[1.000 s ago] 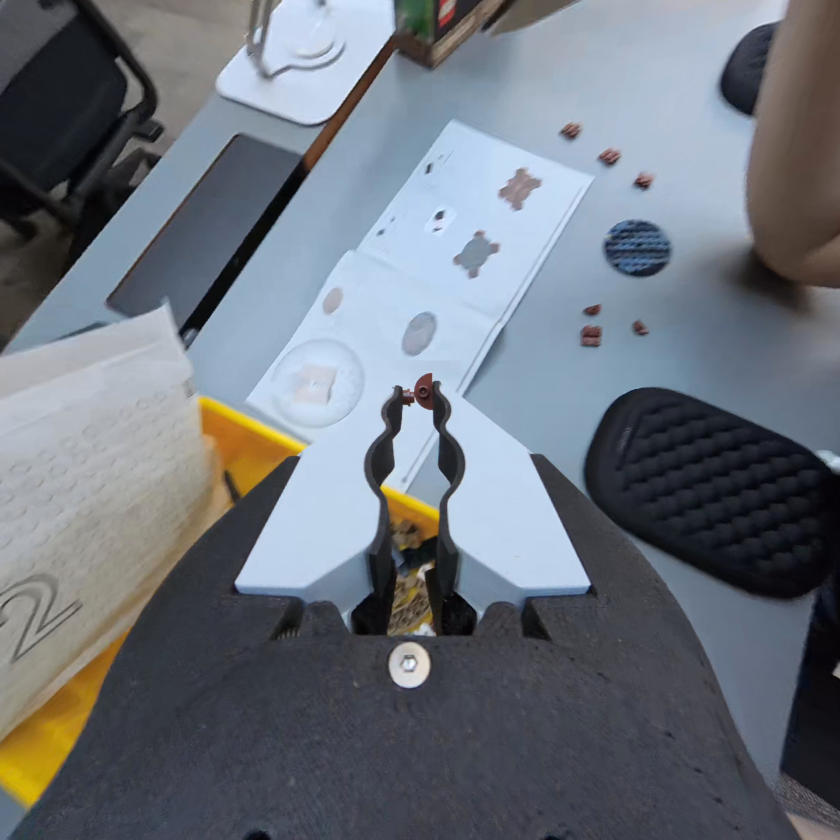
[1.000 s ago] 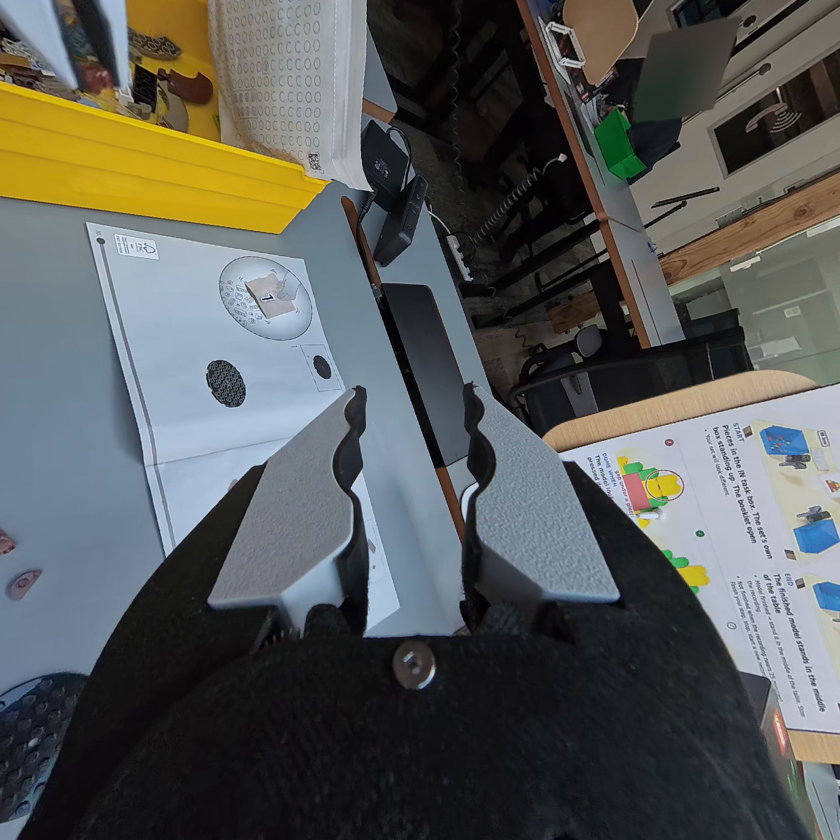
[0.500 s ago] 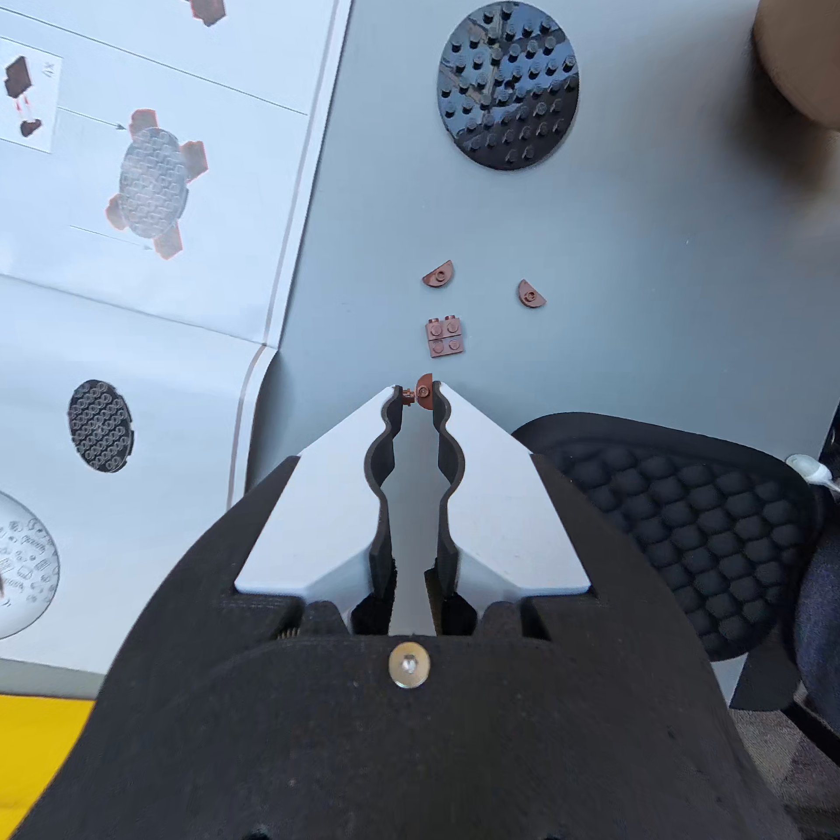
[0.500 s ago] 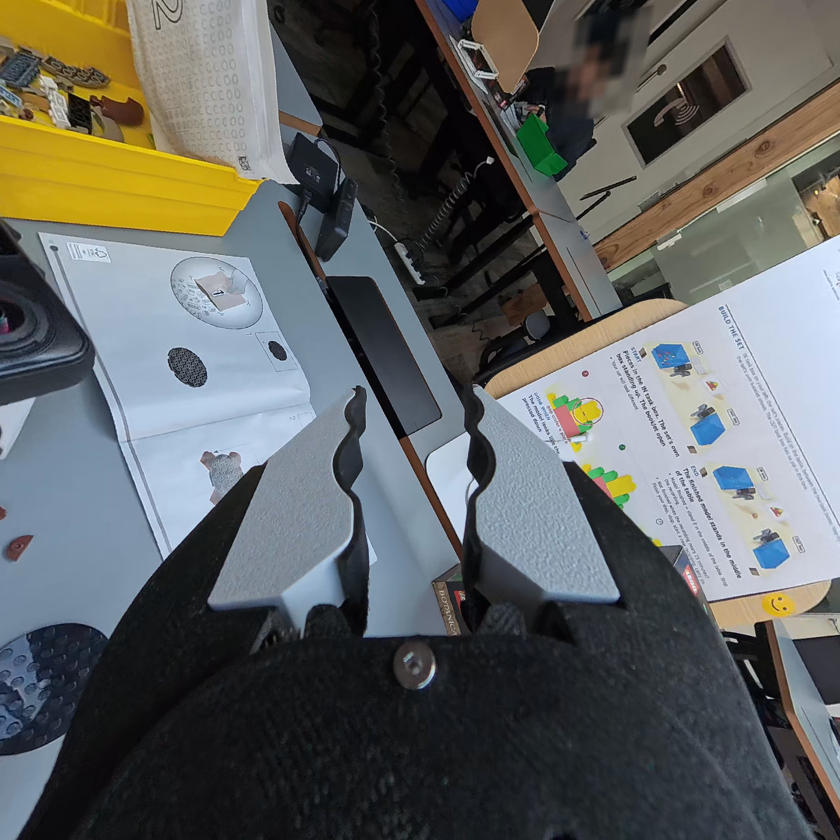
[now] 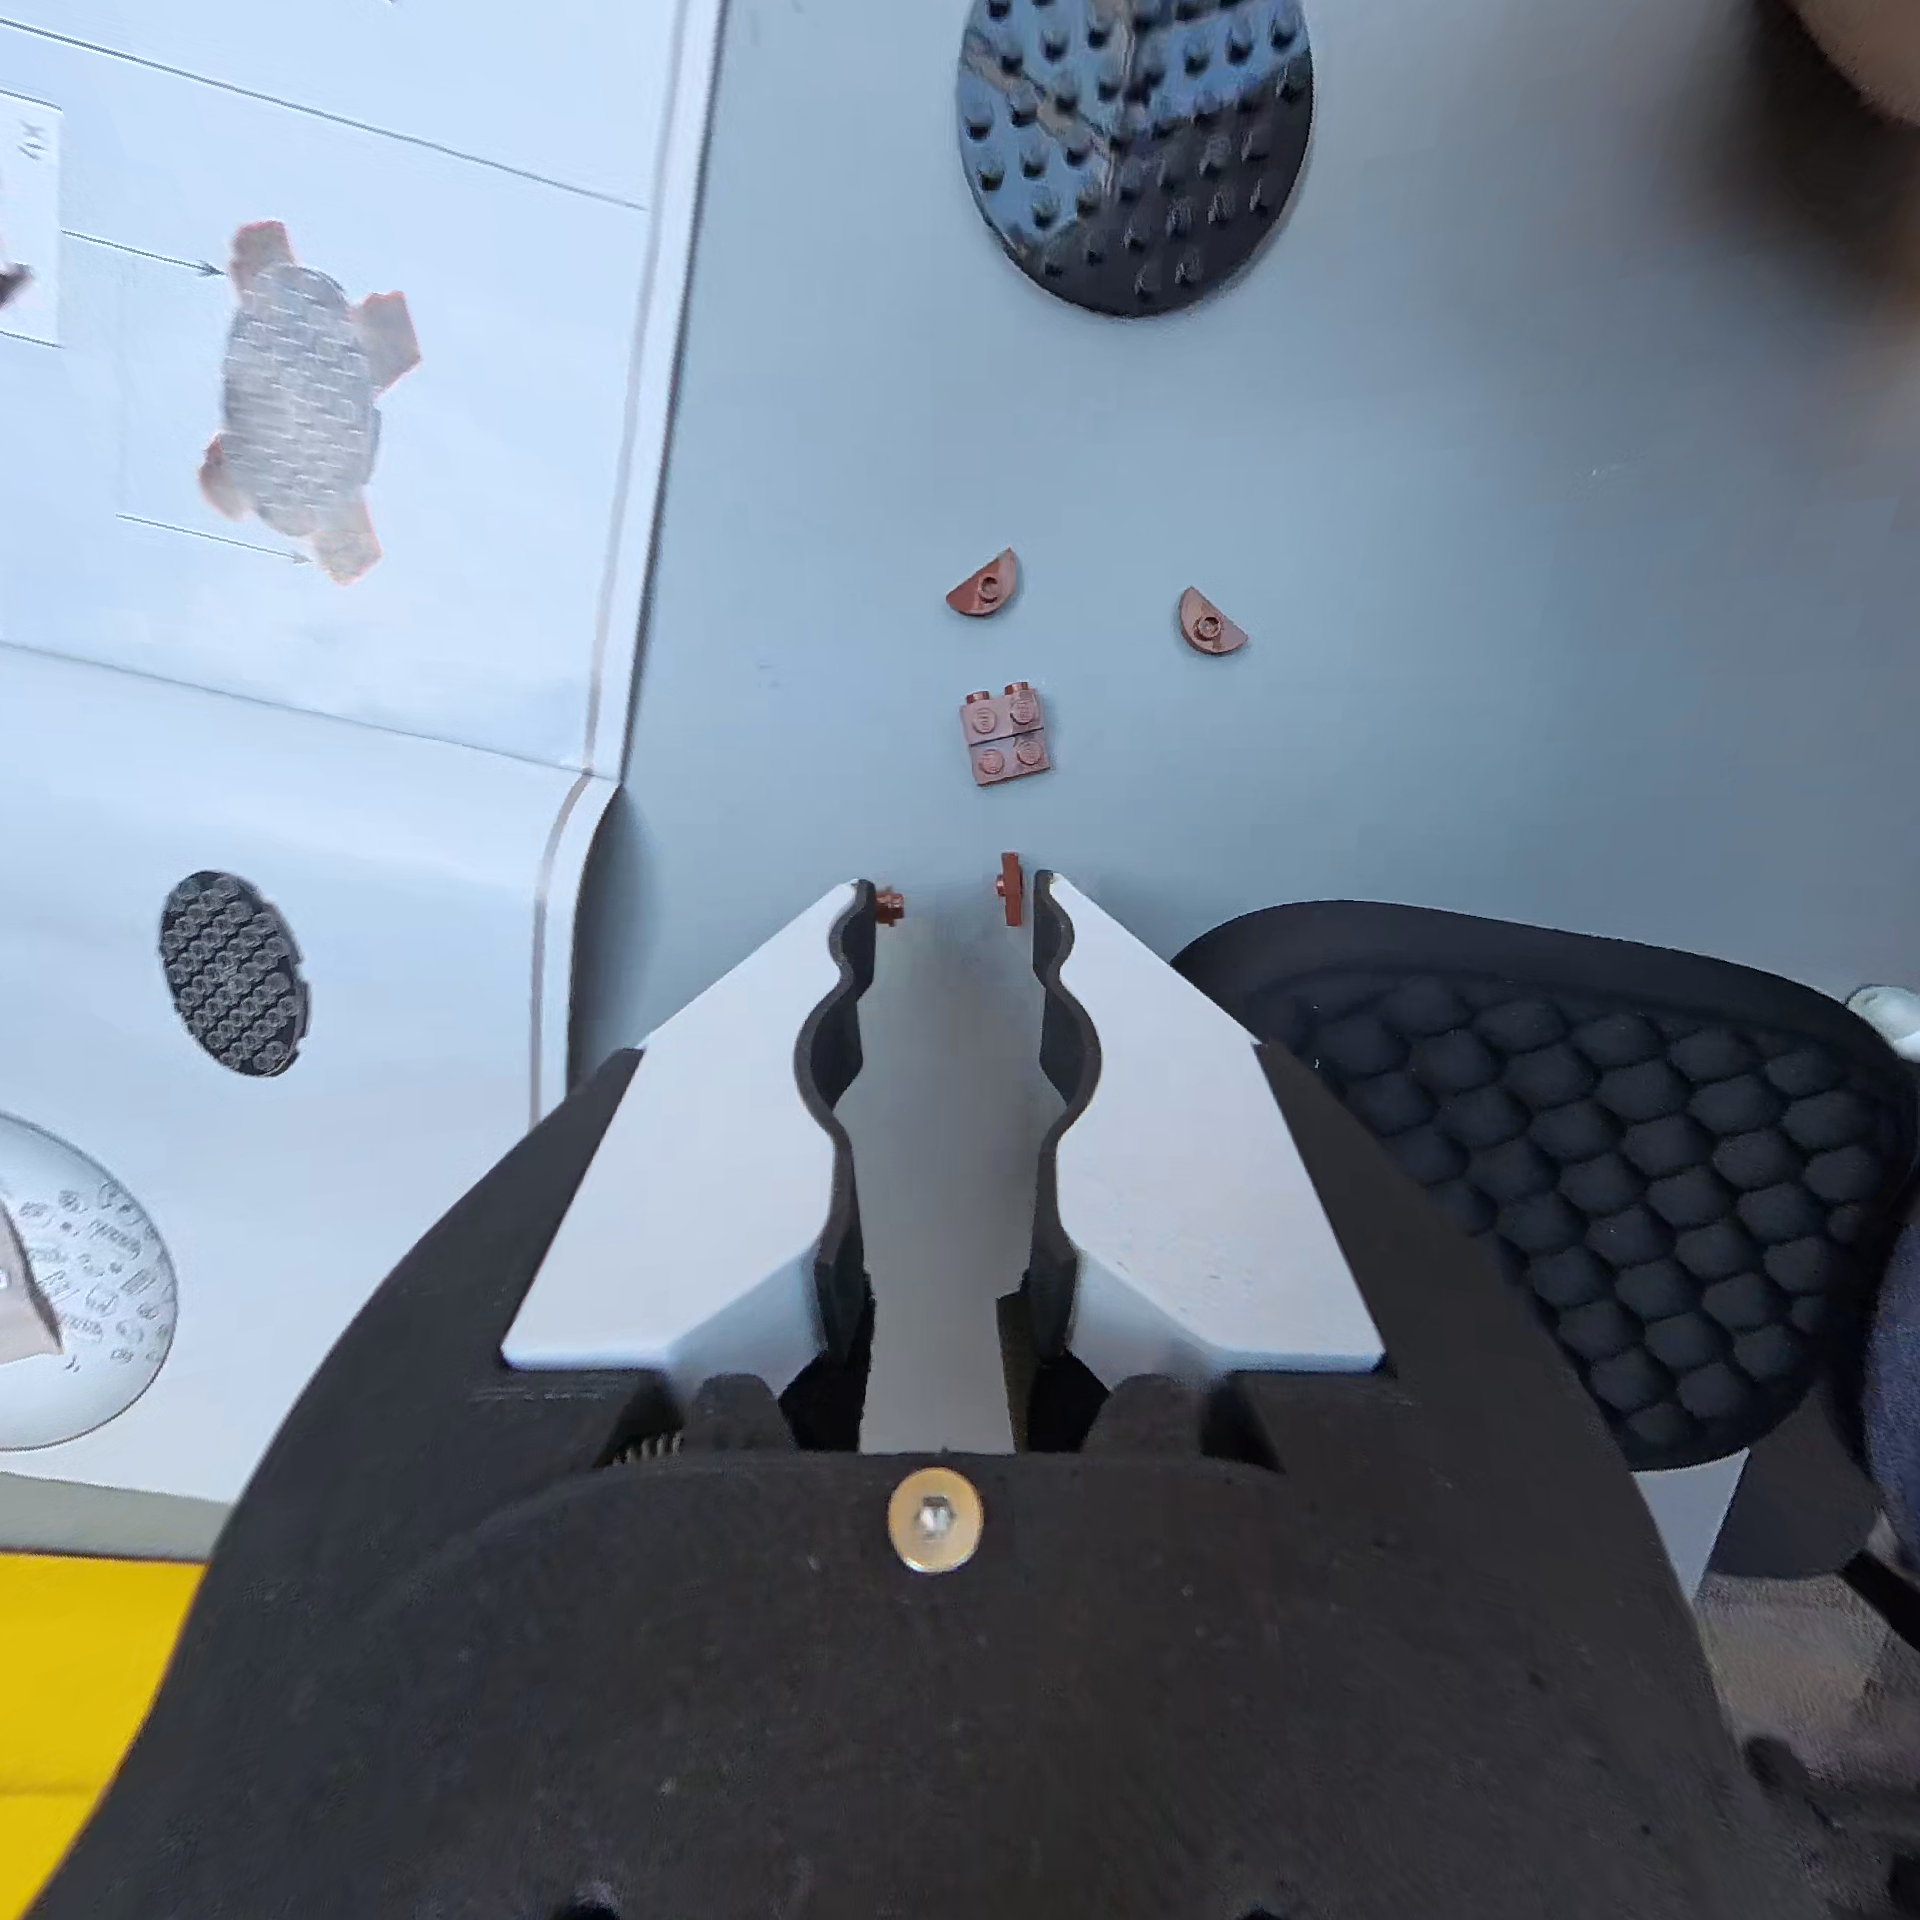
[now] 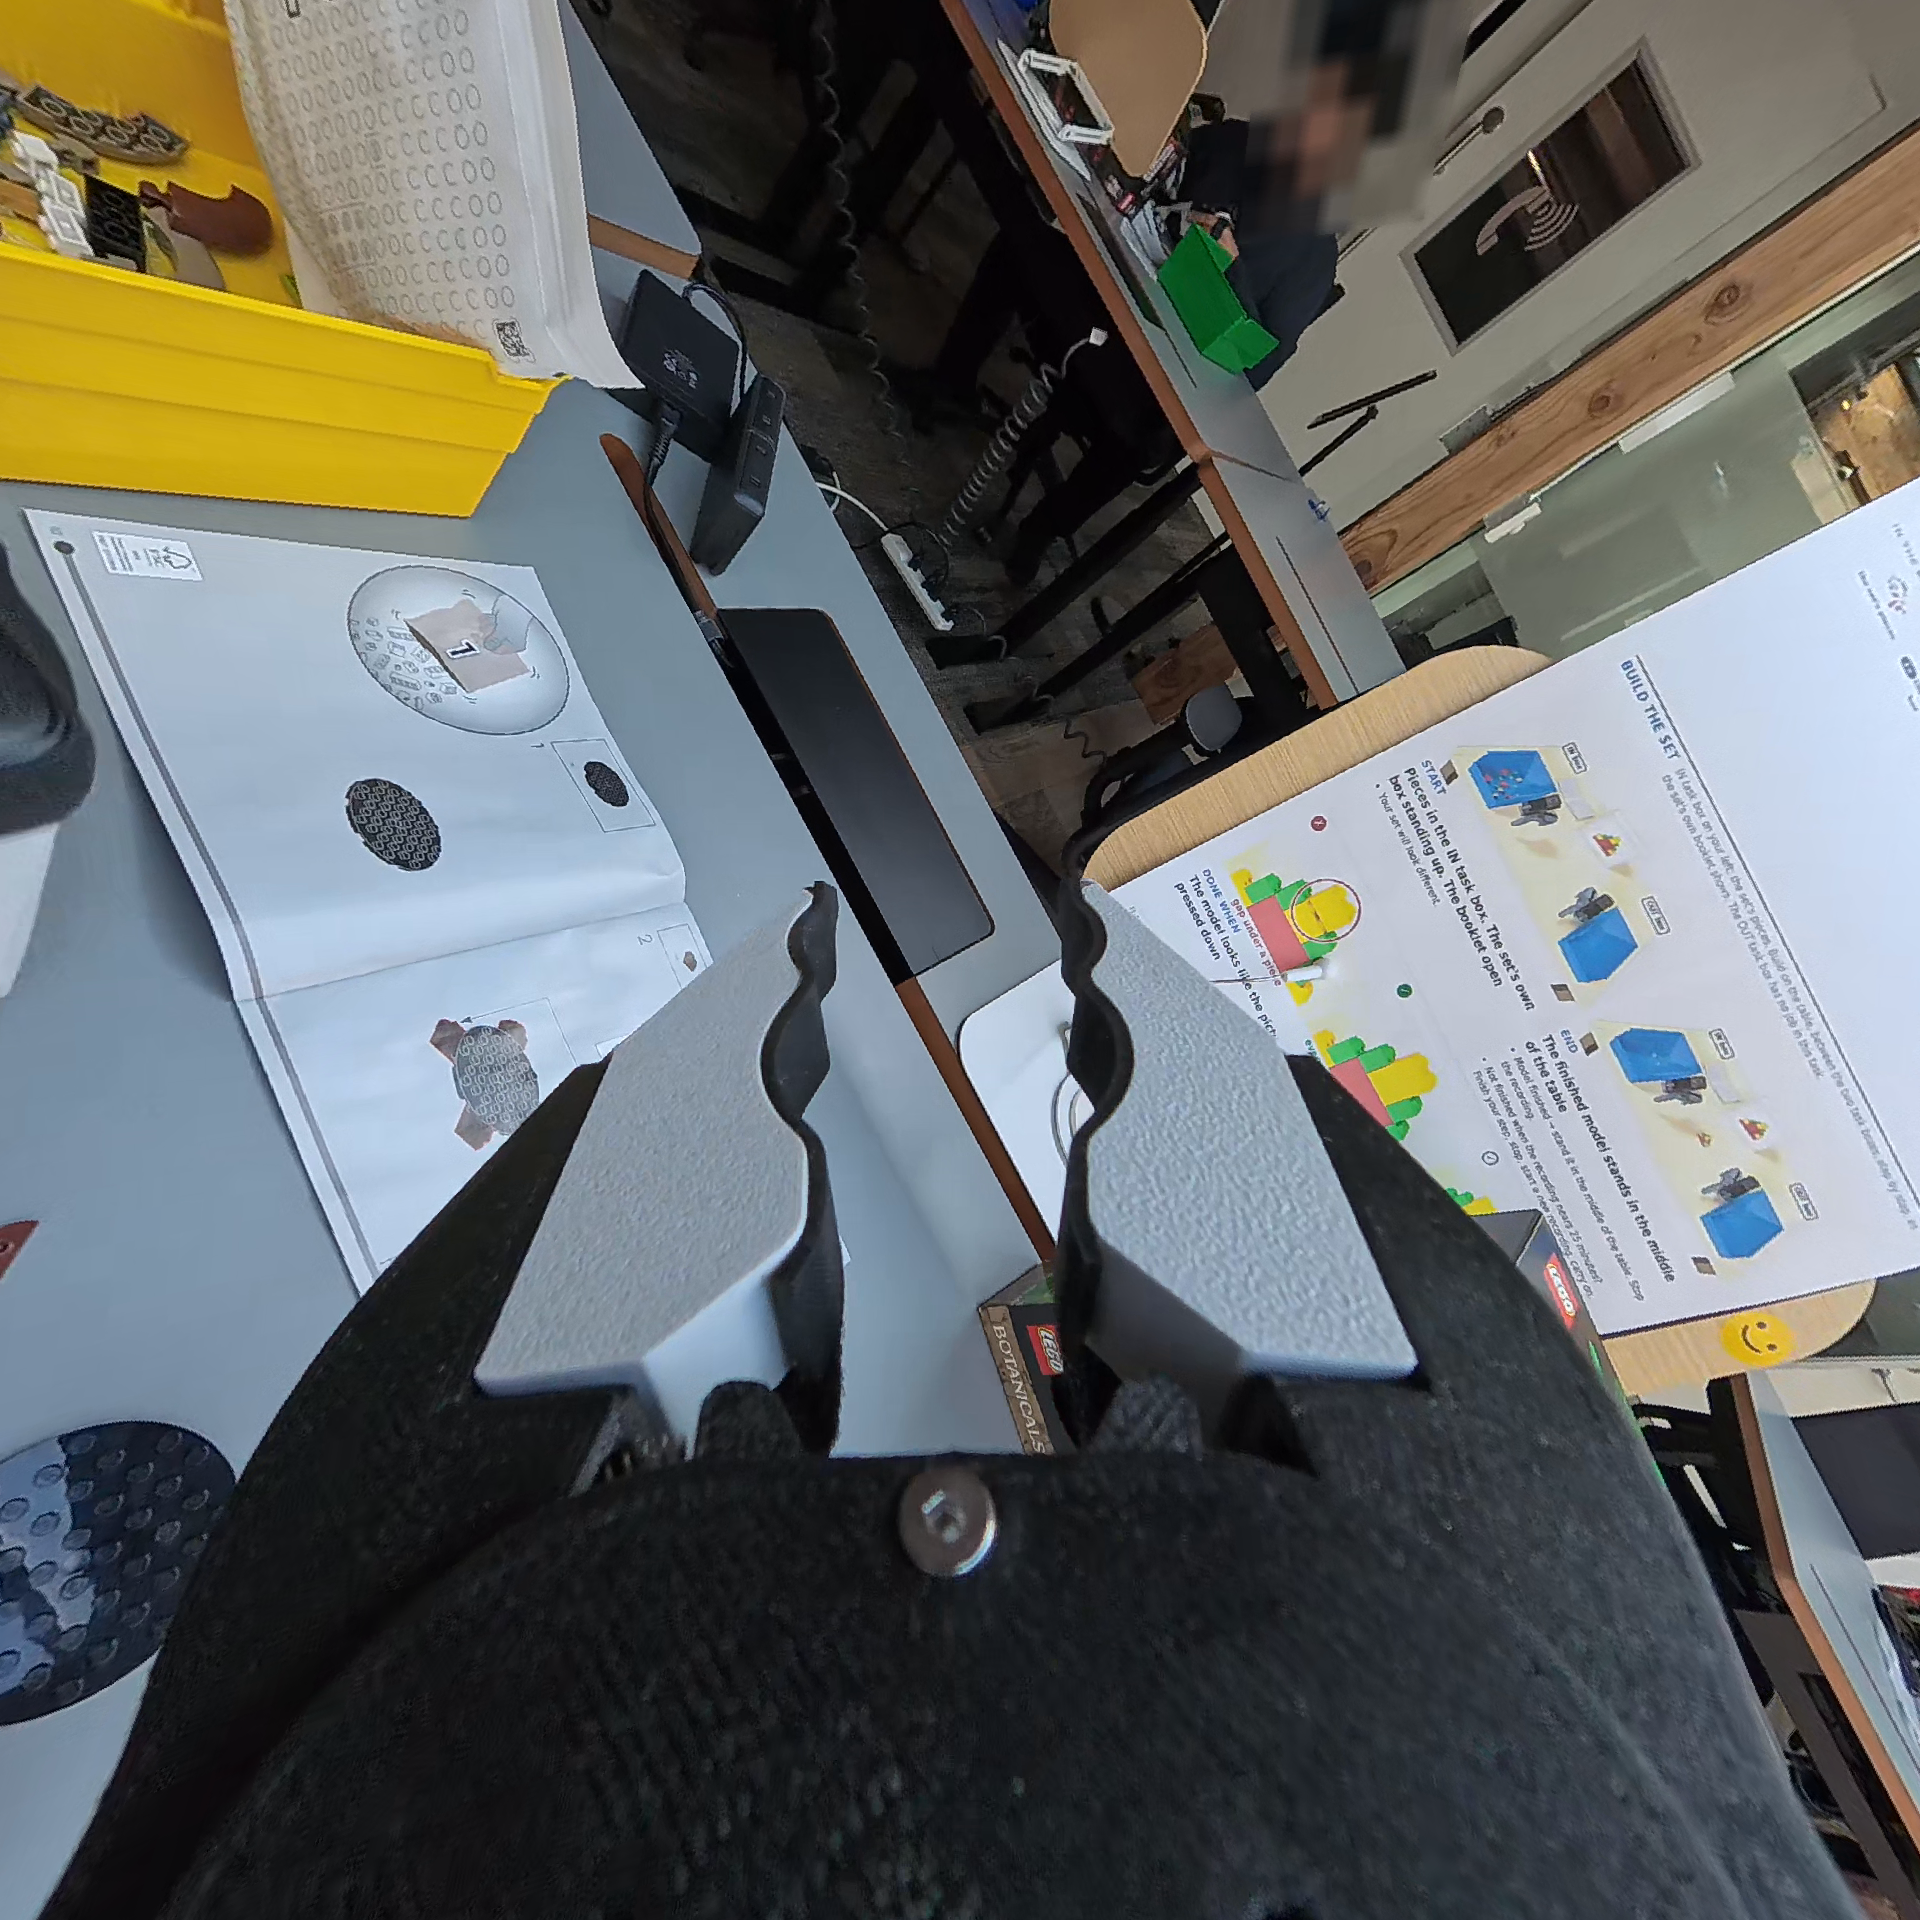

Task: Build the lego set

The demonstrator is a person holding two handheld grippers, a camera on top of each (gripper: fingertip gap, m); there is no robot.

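Left view, my pose: my left gripper point(image 5: 951, 894) points down and forward over the grey table point(image 5: 1455, 540), its body filling the lower half of the frame.
Left view, my fingers: spread apart, released — a clear gap of table shows between them.
Left view, at the tips: a small brown piece point(image 5: 1010, 888) stands on edge just inside my right fingertip, and a tiny brown stud point(image 5: 888, 906) sits against my left fingertip; I cannot tell whether either is stuck to the pad or resting on the table.
Left view, loose parts: a brown square plate point(image 5: 1005, 734) lies just beyond my tips, with two brown half-round pieces past it — one point(image 5: 985, 594) straight ahead, one point(image 5: 1209, 623) to the right.
Left view, base: the dark round studded plate point(image 5: 1132, 145) lies at the top centre, well apart from the brown parts.
Left view, surroundings: the open instruction booklet point(image 5: 312, 623) covers the left side; a black quilted pad point(image 5: 1558, 1164) sits at right; a yellow bin point(image 5: 83, 1704) edge shows at lower left.
Right view, my pose: my right gripper point(image 6: 940, 914) is held high and tilted, looking across the table toward the room.
Right view, my fingers: parted and empty.
Right view, surroundings: the booklet point(image 6: 364, 831) lies at left, the round plate point(image 6: 94, 1558) at lower left, the bin point(image 6: 239, 405) with parts at upper left, a printed poster point(image 6: 1558, 935) at right.
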